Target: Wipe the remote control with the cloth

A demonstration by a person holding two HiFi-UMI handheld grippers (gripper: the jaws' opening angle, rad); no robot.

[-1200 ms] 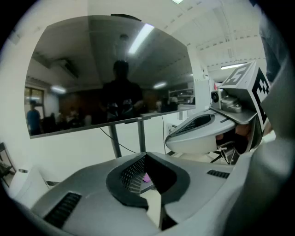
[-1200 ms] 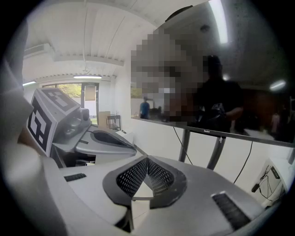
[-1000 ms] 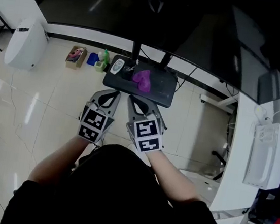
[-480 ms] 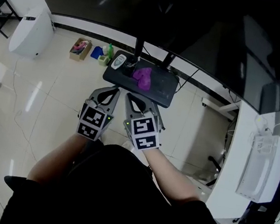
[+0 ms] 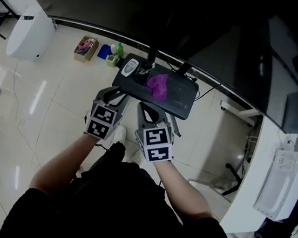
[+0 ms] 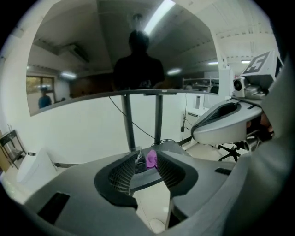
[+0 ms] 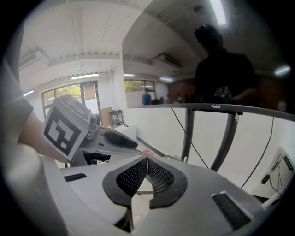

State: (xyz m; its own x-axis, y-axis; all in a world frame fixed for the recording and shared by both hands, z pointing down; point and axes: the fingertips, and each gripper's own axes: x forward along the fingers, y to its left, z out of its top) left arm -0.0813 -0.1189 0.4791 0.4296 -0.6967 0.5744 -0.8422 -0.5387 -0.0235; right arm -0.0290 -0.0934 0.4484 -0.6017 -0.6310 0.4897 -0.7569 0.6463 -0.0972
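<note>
Left gripper (image 5: 118, 95) hovers short of the black stand base (image 5: 180, 99), jaws opening, nothing between them. White remote control (image 5: 128, 67) lies at the base's left end. Purple cloth (image 5: 158, 84) sits bunched near the middle, apart from the remote control. Right gripper (image 5: 147, 110), beside the left gripper, has its jaws pressed together and empty.
</note>
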